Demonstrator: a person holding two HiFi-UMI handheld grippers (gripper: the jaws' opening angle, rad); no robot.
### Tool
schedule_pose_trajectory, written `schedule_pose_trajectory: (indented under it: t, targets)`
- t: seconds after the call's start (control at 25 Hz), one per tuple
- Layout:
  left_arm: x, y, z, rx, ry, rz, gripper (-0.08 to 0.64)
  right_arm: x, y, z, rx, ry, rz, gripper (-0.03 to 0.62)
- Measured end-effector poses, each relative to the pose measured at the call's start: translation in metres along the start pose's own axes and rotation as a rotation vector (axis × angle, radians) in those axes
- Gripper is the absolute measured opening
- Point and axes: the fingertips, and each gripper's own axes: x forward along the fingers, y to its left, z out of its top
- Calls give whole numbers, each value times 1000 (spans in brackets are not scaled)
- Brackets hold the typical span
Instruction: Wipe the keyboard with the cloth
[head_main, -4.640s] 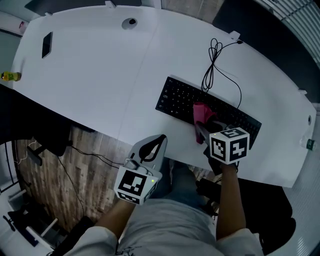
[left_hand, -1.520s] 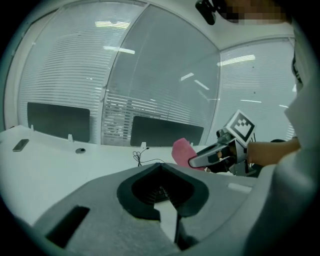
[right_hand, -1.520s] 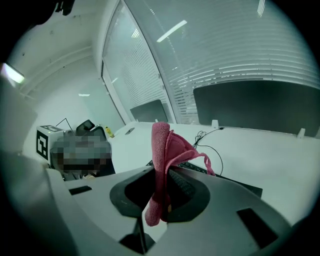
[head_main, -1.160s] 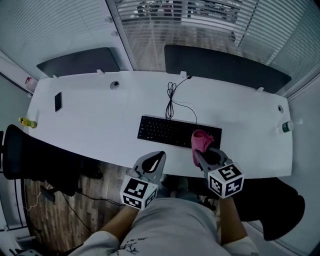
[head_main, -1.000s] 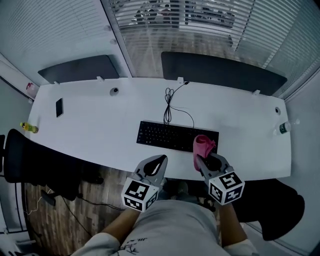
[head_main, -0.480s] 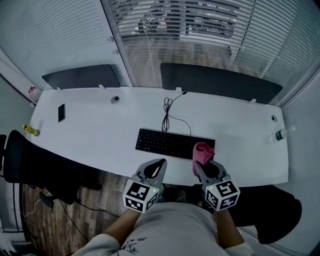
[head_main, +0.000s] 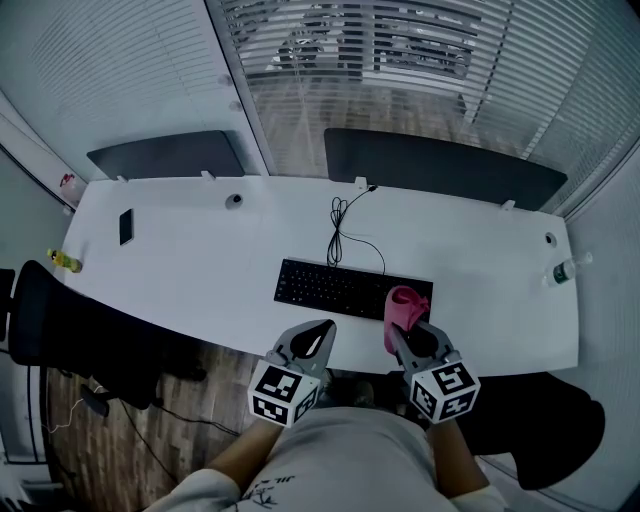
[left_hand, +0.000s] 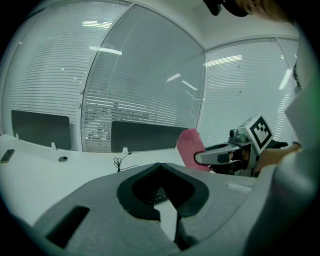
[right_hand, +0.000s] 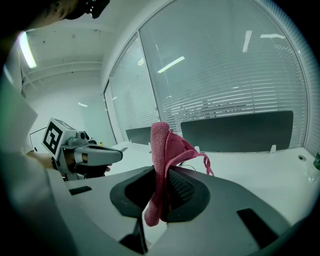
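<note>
A black keyboard (head_main: 352, 290) lies on the white desk (head_main: 200, 270), its cable (head_main: 345, 225) running to the back edge. My right gripper (head_main: 400, 338) is shut on a pink cloth (head_main: 402, 306), held up over the keyboard's near right corner. In the right gripper view the cloth (right_hand: 163, 150) stands pinched between the jaws of that gripper (right_hand: 160, 174), its lower end hanging into the gap. My left gripper (head_main: 322, 334) hovers at the desk's front edge, shut and empty. In the left gripper view its jaws (left_hand: 161, 165) meet at the tips, with the cloth (left_hand: 190, 148) to the right.
A phone (head_main: 126, 226) and a small yellow bottle (head_main: 62, 261) sit at the desk's left end, another bottle (head_main: 560, 270) at the right end. A round grommet (head_main: 234, 201) is near the back edge. Dark panels (head_main: 440, 165) stand behind, a black chair (head_main: 60, 325) at the left.
The cloth, on the keyboard 4.6 s ago, is now lifted off it. Both grippers have drawn back toward the desk's front edge. In the last half second almost nothing moved.
</note>
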Motion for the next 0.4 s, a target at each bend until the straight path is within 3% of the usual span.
schedule_pose_trajectory:
  t: [0.4]
  targets:
    - [-2,0,-2,6,1,1,11,1,2,-1,7,-3,6,57]
